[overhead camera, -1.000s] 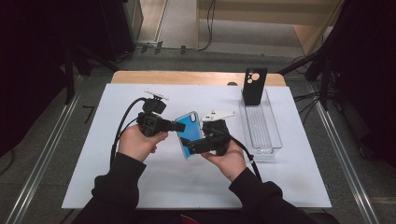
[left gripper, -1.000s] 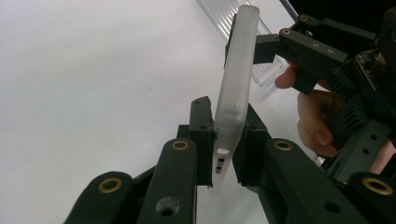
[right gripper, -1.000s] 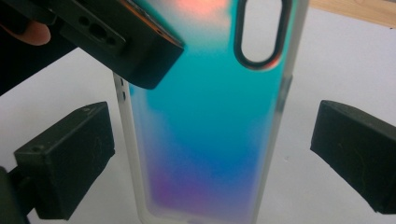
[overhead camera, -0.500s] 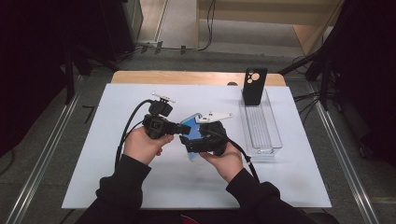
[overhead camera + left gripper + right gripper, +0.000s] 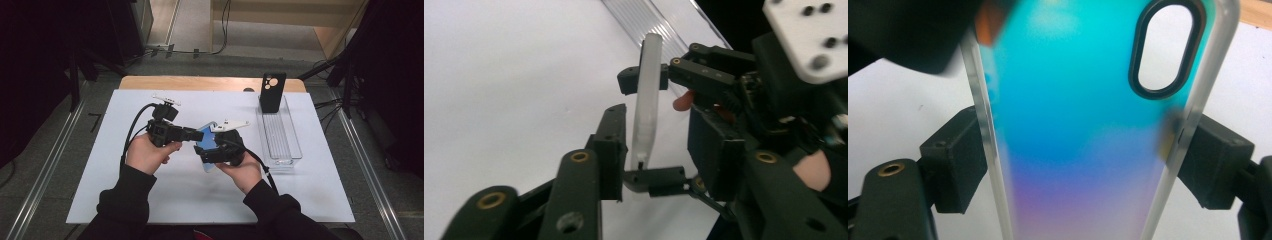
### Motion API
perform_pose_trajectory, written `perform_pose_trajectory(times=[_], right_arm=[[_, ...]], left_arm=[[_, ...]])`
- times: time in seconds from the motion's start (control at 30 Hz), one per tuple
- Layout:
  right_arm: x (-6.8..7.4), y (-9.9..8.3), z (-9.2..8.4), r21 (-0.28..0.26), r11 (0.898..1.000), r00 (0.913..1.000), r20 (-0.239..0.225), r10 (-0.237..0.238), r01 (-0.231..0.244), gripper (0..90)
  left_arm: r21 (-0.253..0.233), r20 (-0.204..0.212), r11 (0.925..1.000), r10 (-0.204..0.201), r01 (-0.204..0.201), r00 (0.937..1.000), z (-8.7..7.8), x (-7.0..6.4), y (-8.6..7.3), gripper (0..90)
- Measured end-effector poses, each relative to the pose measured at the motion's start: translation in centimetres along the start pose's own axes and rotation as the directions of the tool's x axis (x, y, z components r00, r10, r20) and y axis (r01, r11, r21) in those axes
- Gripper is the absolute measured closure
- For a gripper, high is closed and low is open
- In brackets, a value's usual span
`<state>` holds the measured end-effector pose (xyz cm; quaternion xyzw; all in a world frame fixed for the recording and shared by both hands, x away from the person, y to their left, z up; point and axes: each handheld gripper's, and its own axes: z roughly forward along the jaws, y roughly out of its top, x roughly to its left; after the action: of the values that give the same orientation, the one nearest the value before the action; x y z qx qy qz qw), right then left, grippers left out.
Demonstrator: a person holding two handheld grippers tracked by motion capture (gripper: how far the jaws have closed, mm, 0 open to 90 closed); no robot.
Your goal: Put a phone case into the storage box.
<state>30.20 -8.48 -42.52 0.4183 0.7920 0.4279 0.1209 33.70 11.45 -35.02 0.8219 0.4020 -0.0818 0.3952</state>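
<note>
You are holding the phone case [image 5: 207, 142] at mid-frame of the high view, lifted off the white counter [image 5: 100, 200] between your two hands. Its long axis is running from lower centre up toward the upper right, camera-hole end uppermost.

Your right gripper [image 5: 212, 152] is clamping it across its width: the right gripper view is showing the fingers [image 5: 955, 162] pressing on both clear side edges, with the teal-to-violet back facing the camera and the oval cut-out in the upper right of the frame.

Your left gripper [image 5: 197, 134] is coming in from the left. The left gripper view is catching the case edge-on [image 5: 646, 100], a thin pale strip standing nearly upright between the fingers [image 5: 611, 145]. Those fingers have just been opening and are standing apart, clear of the case.

The high view is also showing a clear tray [image 5: 292, 150] at right with a black phone [image 5: 272, 92] propped at its far end.
</note>
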Motion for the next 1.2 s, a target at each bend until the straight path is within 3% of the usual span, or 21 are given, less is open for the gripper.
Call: perform_pose_trajectory(times=[0.17, 0.27, 0.33, 0.47, 0.73, 0.93, 1.07, 1.2], right_arm=[[-1.1, 0.0, -0.1, 0.002, 1.000, 0.9998, 0.014, 0.017, -0.017, 14.9], [-1.8, 0.0, -0.4, -0.001, 1.000, 0.9995, 0.017, 0.028, -0.028, 14.9], [-2.2, 0.1, -0.6, -0.005, 1.000, 0.9995, 0.020, 0.025, -0.025, 14.9], [-3.2, 0.3, -1.3, -0.015, 0.999, 0.9992, 0.018, 0.037, -0.036, 14.9], [-4.5, 1.1, -2.6, -0.018, 0.999, 0.9992, -0.009, 0.039, -0.039, 14.9], [-5.2, 1.7, -3.8, -0.029, 0.999, 0.9994, -0.022, 0.028, -0.029, 14.9], [-5.7, 2.2, -4.8, -0.046, 0.999, 0.9994, -0.019, 0.027, -0.028, 14.9], [-6.6, 2.6, -6.0, -0.064, 0.997, 0.9994, -0.006, 0.035, -0.035, 14.9]], left_arm=[[-0.015, 0.007, 0.9996, 0.022, -0.022, 0.9997, -0.3, 0.3, -0.2, 42.9], [-0.011, 0.008, 0.9975, 0.069, -0.069, 0.9976, -0.3, 0.5, -0.4, 35.6], [-0.018, 0.003, 0.9952, 0.096, -0.096, 0.9954, -0.2, 0.7, -0.6, 34.6], [-0.019, 0.043, 0.9929, 0.118, -0.117, 0.9921, 0.3, 1.5, -1.3, 30.8], [0.011, 0.028, 0.9875, 0.157, -0.157, 0.9872, 1.6, 2.6, -3.3, 30.8], [0.008, 0.022, 0.9888, 0.149, -0.149, 0.9887, 2.1, 3.4, -4.5, 30.8], [0.007, -0.020, 0.9853, 0.171, -0.171, 0.9851, 2.2, 3.7, -5.6, 30.8], [0.016, -0.034, 0.9851, 0.172, -0.171, 0.9846, 2.2, 4.2, -6.7, 30.8]])
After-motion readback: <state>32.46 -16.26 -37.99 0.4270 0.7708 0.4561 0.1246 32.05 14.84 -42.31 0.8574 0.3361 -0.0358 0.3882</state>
